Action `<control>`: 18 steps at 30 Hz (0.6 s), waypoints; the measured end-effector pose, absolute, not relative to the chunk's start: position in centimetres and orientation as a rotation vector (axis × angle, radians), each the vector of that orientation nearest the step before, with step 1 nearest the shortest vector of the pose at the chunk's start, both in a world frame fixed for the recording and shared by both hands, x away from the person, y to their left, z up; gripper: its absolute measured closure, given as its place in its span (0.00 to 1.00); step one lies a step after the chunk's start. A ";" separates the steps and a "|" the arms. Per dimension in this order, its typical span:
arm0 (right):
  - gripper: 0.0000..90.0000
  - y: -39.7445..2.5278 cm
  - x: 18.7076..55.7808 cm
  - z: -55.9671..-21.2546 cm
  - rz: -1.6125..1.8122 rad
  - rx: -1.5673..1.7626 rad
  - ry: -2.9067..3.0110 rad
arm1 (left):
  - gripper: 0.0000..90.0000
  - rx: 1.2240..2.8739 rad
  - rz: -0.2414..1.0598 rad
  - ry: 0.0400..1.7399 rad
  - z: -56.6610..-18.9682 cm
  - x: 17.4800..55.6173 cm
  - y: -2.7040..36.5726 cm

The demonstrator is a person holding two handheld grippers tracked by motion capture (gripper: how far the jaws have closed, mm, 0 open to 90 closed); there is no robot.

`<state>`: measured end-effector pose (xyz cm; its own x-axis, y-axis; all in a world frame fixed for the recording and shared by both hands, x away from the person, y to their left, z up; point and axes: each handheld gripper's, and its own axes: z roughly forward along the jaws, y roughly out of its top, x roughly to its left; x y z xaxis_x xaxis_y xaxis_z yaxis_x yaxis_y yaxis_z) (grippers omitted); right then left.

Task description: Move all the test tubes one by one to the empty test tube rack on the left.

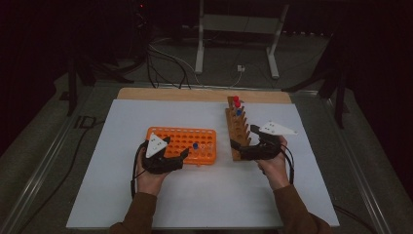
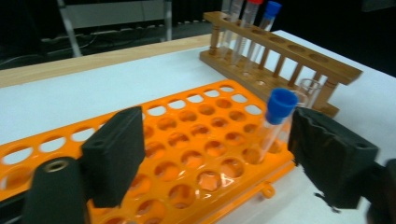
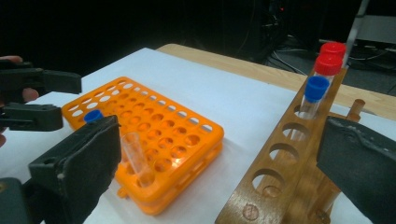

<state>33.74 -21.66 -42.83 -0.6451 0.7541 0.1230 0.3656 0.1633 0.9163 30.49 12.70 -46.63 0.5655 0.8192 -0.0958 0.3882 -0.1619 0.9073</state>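
Note:
An orange tube rack (image 1: 181, 144) lies mid-table. A blue-capped tube (image 2: 278, 122) stands in it near its right end, and an uncapped clear tube (image 3: 135, 157) stands beside that. My left gripper (image 2: 219, 158) is open over the rack's near right part, with the blue-capped tube just inside its right jaw and nothing gripped. A wooden tube rack (image 1: 237, 127) stands to the right and holds two red-capped tubes (image 3: 329, 59) and one blue-capped tube (image 3: 315, 91) at its far end. My right gripper (image 3: 219, 163) is open at the wooden rack's near end and holds nothing.
A white sheet (image 1: 204, 195) covers the table, and a bare wooden strip (image 1: 195, 94) shows along the far edge. Most holes of both racks are vacant. Beyond the table are cables and a metal stand (image 1: 238, 29) on a dark floor.

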 end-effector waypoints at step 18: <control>0.01 -21.3 36.7 -41.6 1.420 1.071 2.065 | 0.00 1.715 0.579 1.037 -46.0 30.6 13.8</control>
